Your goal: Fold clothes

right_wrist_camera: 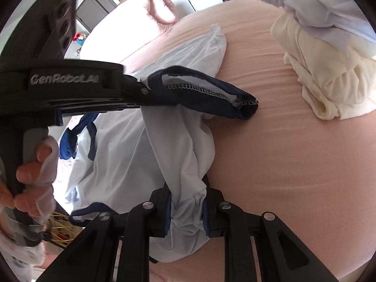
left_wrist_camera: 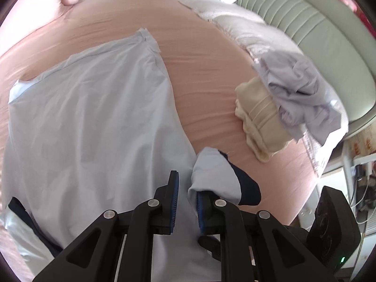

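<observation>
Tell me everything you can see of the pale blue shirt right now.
The pale blue shirt is thin, soft fabric with navy trim at its edges. Most of it lies spread and lightly creased on the peach bedsheet. The left gripper is shut on a sleeve, whose navy cuff sticks out with its stitched seam showing. The right gripper pinches a bunched fold. It lies apart from the cream garment.
</observation>
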